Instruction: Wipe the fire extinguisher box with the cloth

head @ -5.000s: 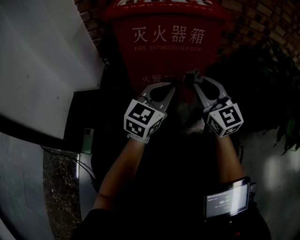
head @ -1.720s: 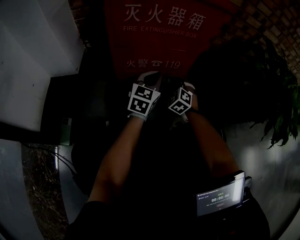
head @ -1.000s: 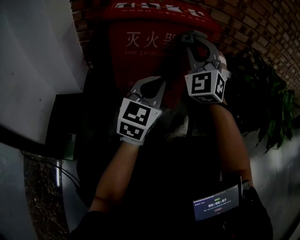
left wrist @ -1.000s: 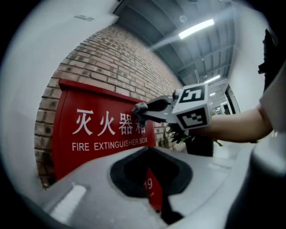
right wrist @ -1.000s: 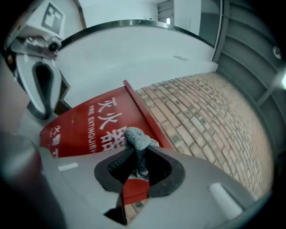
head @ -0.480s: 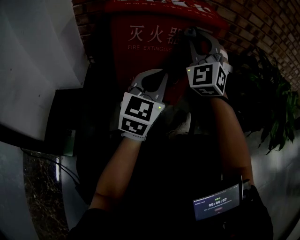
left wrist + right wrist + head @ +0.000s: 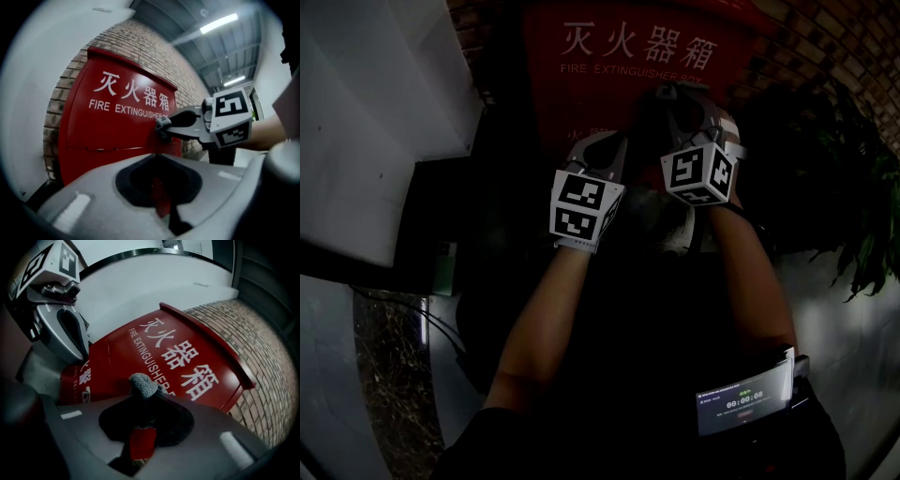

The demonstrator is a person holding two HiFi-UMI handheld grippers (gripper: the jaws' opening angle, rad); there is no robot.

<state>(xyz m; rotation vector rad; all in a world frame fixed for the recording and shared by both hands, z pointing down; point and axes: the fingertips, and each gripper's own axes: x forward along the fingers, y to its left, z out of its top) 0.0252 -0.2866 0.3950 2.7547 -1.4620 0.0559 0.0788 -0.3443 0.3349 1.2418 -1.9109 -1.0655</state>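
The right gripper (image 7: 147,395) is clamped on a grey cloth (image 7: 144,384). A wad of cloth bulges out just past its tips, and more of it fills the dark gap behind them. In the left gripper view that wad sits against the front of the red box (image 7: 574,105), just under the line of English lettering. The box stands directly ahead of both grippers, with the white characters above and beyond the right gripper's tips. In the head view a pale fold, most likely the rest of the cloth, hangs below the right gripper's cube.

The left gripper (image 7: 157,157) has its jaws drawn together with nothing between them; only the red of the box shows through the opening behind the tips. It sits to the left of the right gripper and lower on the box front, pointing at the panel. Whether its tips touch the box cannot be told. From the right gripper view it stands close by at the upper left.

A brick wall (image 7: 262,352) runs behind and to the right of the box. A plant (image 7: 853,197) stands well off to the right of the right gripper, and a white wall (image 7: 375,122) lies to the left of the left one. A small lit screen (image 7: 744,403) sits near the person's right arm, behind the grippers.
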